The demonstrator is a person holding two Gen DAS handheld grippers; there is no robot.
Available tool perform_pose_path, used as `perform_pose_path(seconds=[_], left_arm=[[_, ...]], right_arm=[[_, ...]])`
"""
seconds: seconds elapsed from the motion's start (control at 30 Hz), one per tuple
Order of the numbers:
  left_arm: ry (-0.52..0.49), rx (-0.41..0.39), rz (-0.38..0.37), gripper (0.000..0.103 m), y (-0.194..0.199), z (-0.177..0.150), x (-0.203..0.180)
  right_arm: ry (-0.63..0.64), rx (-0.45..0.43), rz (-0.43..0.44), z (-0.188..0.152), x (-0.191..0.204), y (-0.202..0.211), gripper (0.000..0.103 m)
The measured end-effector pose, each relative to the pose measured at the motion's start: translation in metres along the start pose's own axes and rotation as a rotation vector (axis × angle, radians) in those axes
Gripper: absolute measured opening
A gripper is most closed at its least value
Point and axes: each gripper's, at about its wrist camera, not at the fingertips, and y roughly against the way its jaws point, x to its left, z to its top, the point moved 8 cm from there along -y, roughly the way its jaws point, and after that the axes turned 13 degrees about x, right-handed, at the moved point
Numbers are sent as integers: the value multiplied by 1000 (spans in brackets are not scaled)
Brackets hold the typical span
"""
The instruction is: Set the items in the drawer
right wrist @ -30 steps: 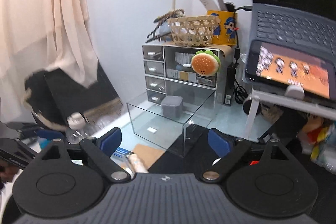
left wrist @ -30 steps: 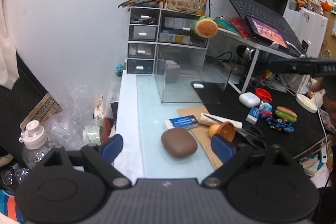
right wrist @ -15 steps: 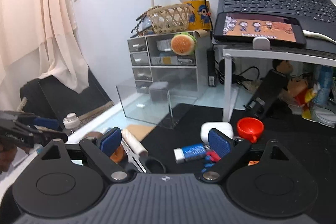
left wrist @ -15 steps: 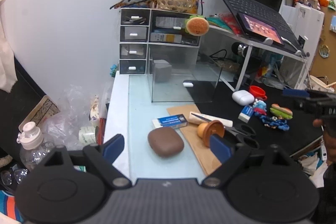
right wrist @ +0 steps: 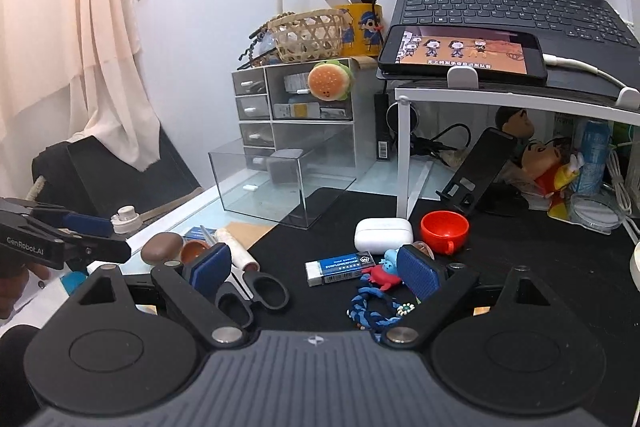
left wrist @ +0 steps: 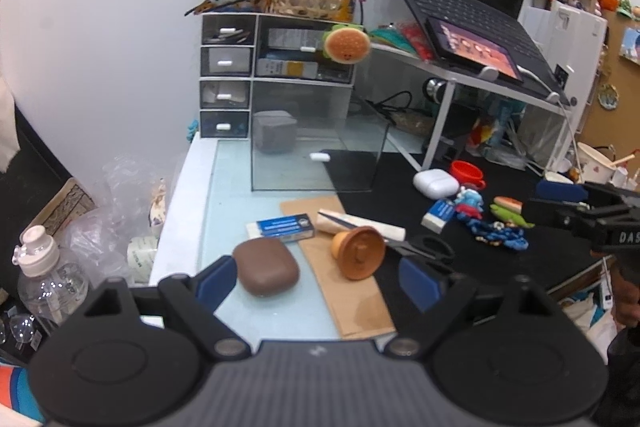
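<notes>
A clear drawer (left wrist: 316, 163) stands pulled out of the grey drawer unit (left wrist: 228, 75), holding a grey cube (left wrist: 276, 137). My left gripper (left wrist: 316, 281) is open above the glass desk; a brown case (left wrist: 266, 271) and an orange cup (left wrist: 358, 253) lie between its fingers' line, untouched. My right gripper (right wrist: 314, 267) is open over the black mat, above a blue-white eraser (right wrist: 340, 267), a small blue and red toy (right wrist: 384, 273) and a braided blue cord (right wrist: 372, 311). Black scissors (right wrist: 256, 291) lie by its left finger. Nothing is held.
A white earbud case (right wrist: 382, 233) and a red cup (right wrist: 444, 229) sit farther back on the mat. A laptop stand (right wrist: 404, 155) with a phone (right wrist: 464, 55) overhangs the right side. A water bottle (left wrist: 44, 267) and plastic wrap lie off the desk's left edge.
The right gripper has drawn back from the drawer unit and lowered over the mat's small items. The left gripper has shifted slightly closer to the brown case. Both stay open.
</notes>
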Motion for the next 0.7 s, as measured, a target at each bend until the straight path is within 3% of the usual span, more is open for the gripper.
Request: perform_pose_path(seconds=[0.3, 0.7], left_arm=[[-21, 1, -7, 90, 2, -5, -11], [-5, 6, 1, 90, 1, -12, -7]], right_arm=[[-11, -3, -7, -11, 1, 4, 100], [4, 30, -66, -22, 7, 0, 101]])
